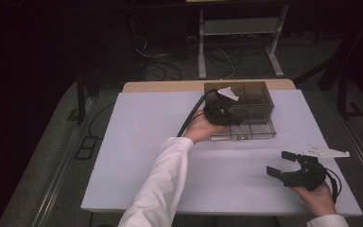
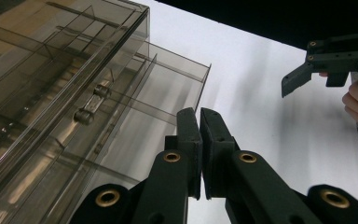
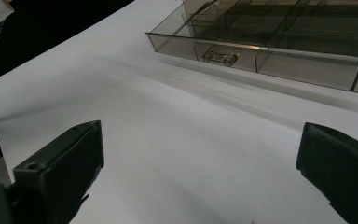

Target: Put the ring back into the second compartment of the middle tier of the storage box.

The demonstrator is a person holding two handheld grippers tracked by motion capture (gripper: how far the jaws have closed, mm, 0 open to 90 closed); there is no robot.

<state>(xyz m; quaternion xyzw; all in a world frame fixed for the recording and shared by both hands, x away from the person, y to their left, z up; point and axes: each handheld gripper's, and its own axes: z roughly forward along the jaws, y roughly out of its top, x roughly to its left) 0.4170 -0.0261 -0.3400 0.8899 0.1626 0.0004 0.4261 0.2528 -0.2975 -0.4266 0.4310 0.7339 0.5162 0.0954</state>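
A smoky see-through drawer box (image 1: 246, 97) stands at the back middle of the white table (image 1: 146, 156). Its bottom drawer (image 1: 260, 130) is pulled out toward me. My left gripper (image 1: 234, 119) hovers over the box's front left part, jaws shut with nothing between them. In the left gripper view the shut gripper (image 2: 199, 114) points past the drawer's corner (image 2: 205, 70), with the box (image 2: 51, 93) at the left. My right gripper (image 1: 279, 164) rests low at the near right, open and apart from the box. The right gripper view has the drawer's handle (image 3: 220, 57) ahead of the open gripper (image 3: 200, 154).
Bare white tabletop spreads at the left and middle. The table's near edge (image 1: 217, 212) lies close to the right hand. Cables and a metal stand (image 1: 236, 42) lie on the floor behind the table. The right gripper (image 2: 326, 60) hangs far off in the left gripper view.
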